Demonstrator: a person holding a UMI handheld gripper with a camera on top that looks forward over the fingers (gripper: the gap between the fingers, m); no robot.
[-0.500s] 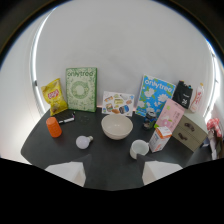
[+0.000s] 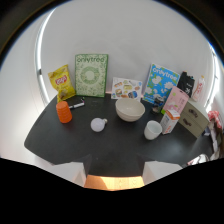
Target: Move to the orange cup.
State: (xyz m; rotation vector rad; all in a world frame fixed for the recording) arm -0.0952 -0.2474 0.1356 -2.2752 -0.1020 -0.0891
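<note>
Around one cream bowl (image 2: 130, 110) stood one orange cup (image 2: 63, 111), two white cups (image 2: 153, 130) (image 2: 98, 124), one yellow chip bag (image 2: 61, 82), one green box (image 2: 91, 75), one blue box (image 2: 160, 83), one pink carton (image 2: 173, 109), one marker (image 2: 76, 105).

A cream bowl (image 2: 130, 109) sits mid-table (image 2: 55, 137) before a green box (image 2: 91, 75).

Green box (image 2: 91, 75) with a blurred word, unreadable, nothing else legible
</note>
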